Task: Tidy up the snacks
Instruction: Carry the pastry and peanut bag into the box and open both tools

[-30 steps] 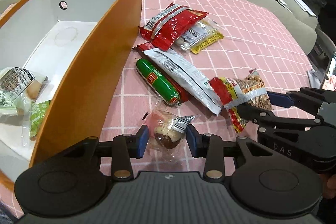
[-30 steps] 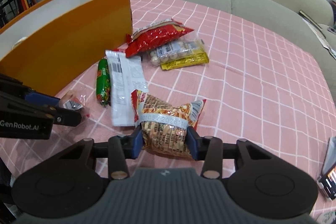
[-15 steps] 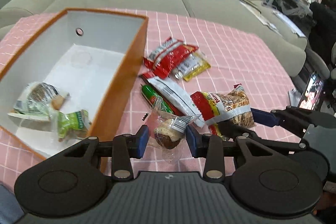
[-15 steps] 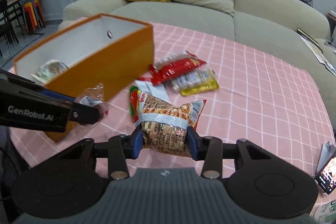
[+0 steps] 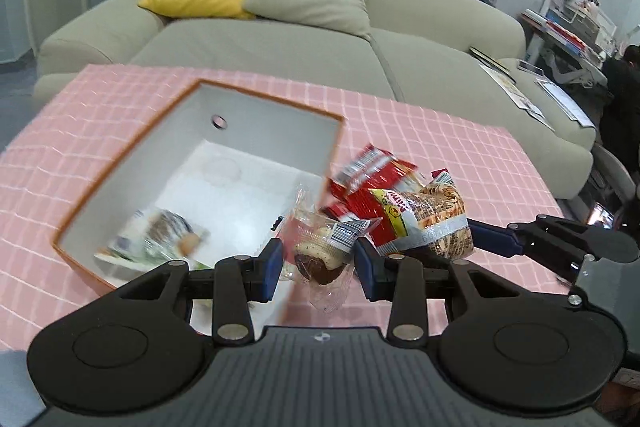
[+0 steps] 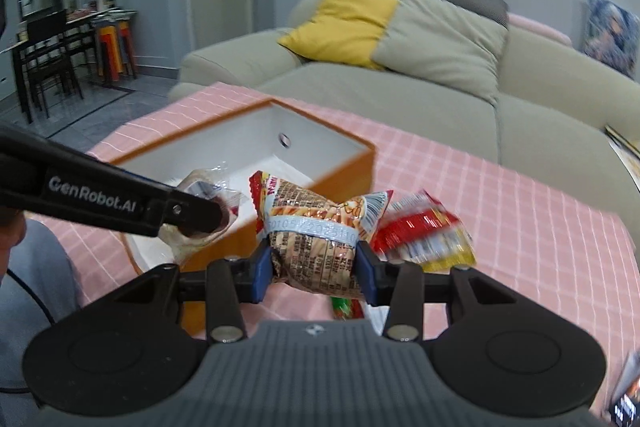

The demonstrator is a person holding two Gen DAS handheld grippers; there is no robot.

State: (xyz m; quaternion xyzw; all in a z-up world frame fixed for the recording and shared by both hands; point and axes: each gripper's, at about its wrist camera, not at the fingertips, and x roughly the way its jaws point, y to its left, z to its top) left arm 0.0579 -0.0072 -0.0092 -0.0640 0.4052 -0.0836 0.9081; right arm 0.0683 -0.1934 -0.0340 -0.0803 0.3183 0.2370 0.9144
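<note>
— Orange-walled and white inside, the box [image 5: 120,171] is seen ahead and to the left of both grippers, on the pink checked tablecloth [image 5: 440,131] toward the table's left edge. What is being carried?

— A clear-wrapped cake [image 5: 320,251] is clamped between the blue pads of the left gripper [image 5: 318,263], held above the box's near right wall. A peanut bag [image 6: 316,247] is pinched by the right gripper [image 6: 314,267], its long axis lying across the jaws.

— Which is judged nearer the opening?

— The left one; its load hangs partly over the rim already, while the right gripper's bag is held outside the right wall, above the cloth.

— And what is left on the table?

— A red packet [image 5: 372,175] and others are seen just beside that wall. Two wrapped snacks [image 5: 160,239] are lying in the box's near corner.
</note>
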